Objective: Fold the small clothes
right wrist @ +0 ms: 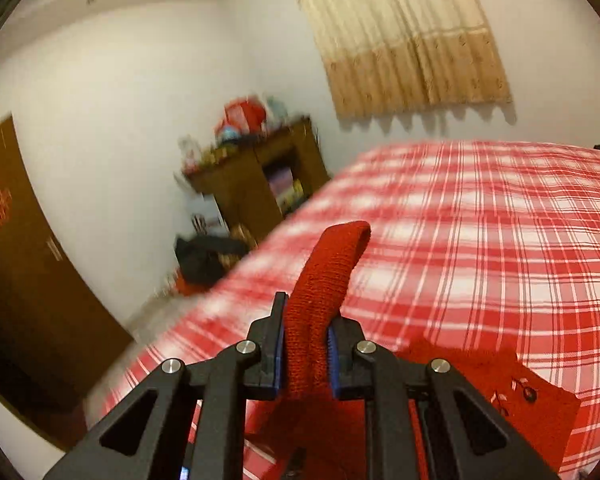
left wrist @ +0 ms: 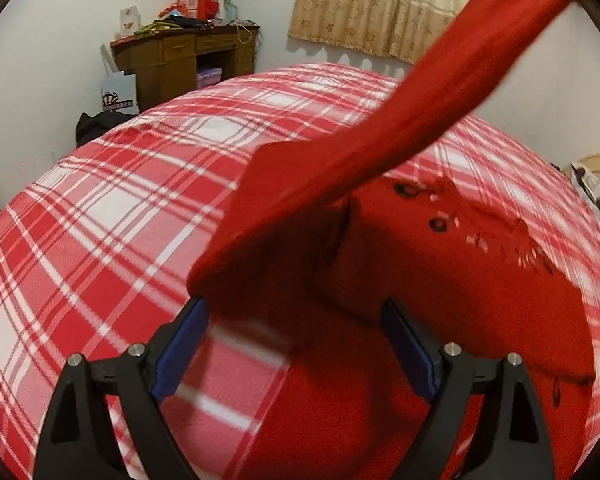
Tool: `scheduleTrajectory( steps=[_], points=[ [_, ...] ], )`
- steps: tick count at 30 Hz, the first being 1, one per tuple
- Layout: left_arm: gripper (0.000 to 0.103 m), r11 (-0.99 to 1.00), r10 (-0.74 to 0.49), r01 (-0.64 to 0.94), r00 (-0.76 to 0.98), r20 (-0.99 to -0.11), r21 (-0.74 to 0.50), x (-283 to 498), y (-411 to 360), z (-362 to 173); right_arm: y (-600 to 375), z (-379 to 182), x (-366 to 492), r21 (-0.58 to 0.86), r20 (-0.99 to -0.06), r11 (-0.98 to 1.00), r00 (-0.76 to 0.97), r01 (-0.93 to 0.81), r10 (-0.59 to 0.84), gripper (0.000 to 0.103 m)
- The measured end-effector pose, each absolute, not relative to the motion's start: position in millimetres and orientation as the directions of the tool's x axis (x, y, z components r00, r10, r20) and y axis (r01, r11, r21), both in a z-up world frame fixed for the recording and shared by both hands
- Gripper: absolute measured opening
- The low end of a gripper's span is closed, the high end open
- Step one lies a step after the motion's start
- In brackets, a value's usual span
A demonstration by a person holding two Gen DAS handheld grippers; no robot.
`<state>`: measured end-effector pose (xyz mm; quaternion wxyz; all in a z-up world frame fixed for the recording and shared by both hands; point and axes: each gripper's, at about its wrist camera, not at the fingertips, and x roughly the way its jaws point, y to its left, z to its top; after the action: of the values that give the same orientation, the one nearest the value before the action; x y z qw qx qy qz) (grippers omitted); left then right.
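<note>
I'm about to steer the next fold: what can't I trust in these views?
- Left wrist view: the lifted sleeve runs off the top edge; its held end is unseen.
- Same view: the sweater hides the bed beneath.
- Right wrist view: the desk is blurred.

A home bedroom: plaid-sheeted bed (left wrist: 100,220), wooden desk (left wrist: 180,60), curtain (right wrist: 412,40), door (right wrist: 20,260).

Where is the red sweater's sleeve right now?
The sleeve is pinched in the right tongs, lifted above the plaid bed; in the left view it stretches to the upper right.
</note>
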<state>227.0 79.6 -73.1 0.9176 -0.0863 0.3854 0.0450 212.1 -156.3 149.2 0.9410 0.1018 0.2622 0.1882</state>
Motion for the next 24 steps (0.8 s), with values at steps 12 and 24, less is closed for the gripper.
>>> scheduleTrajectory(
  steps=[12,24],
  points=[
    [0.098,0.927,0.151,-0.36,0.609,-0.778,-0.102,257,99,-98,-239,128,184,0.257,-0.379,0.966,0.915,-0.036,0.135,0.015],
    [0.1,0.928,0.161,-0.362,0.608,-0.778,-0.09,255,94,-99,-324,-38,170,0.283,-0.686,0.926,0.727,0.248,0.015,0.006]
  ],
)
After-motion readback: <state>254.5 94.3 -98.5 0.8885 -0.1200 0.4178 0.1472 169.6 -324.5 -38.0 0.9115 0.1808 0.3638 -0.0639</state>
